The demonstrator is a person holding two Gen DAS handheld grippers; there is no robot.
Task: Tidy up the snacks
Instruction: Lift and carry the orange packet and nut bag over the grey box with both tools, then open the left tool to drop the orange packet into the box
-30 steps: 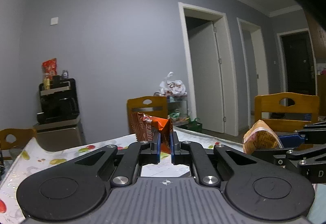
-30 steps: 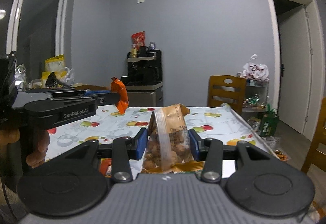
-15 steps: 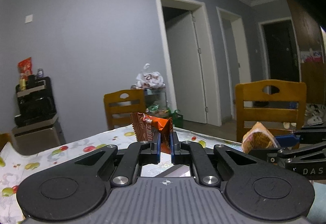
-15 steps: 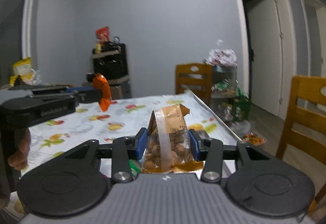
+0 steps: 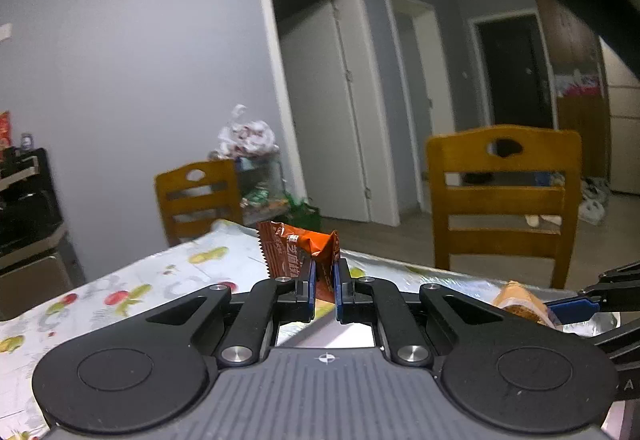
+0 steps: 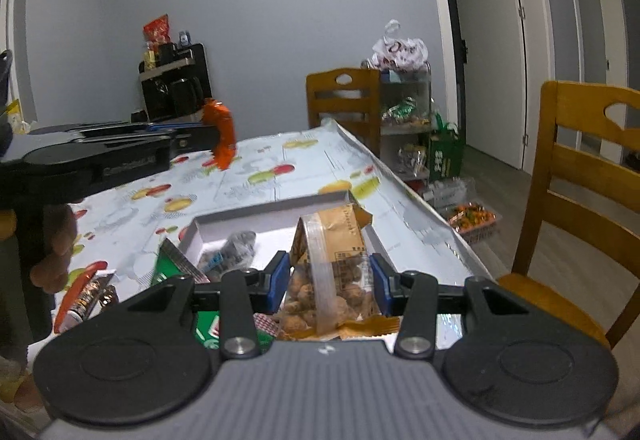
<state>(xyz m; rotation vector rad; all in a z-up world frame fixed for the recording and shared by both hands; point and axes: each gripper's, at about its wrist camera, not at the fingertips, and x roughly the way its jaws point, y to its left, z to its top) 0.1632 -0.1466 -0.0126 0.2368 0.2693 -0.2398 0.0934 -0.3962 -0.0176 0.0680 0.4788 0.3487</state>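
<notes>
Pinching an orange snack wrapper [image 5: 298, 248] between its blue pads, the left gripper [image 5: 324, 290] has its fingers pressed almost together, the wrapper sticking up past the fingertips with its crimped edge uppermost. Beyond those fingers lies the worktop [image 5: 120, 292] under a fruit-print cloth, and farther off stand two wooden chairs [image 5: 504, 200]. The right gripper [image 6: 330, 282] has its fingers partly spread around a clear bag of brown nuggets [image 6: 332, 272], each pad pressing one side of the bag, whose tan folded top rises above the fingertips. Just ahead of and below these fingers sits a shallow white box [image 6: 276, 208] on the worktop, with a small dark packet [image 6: 236, 248] lying inside it. To the left of the fingers, beside the box, lie a green packet [image 6: 170, 266] and a red-and-white one [image 6: 82, 296]. A person's hand [image 6: 56, 244] grips the handle of the left gripper.
</notes>
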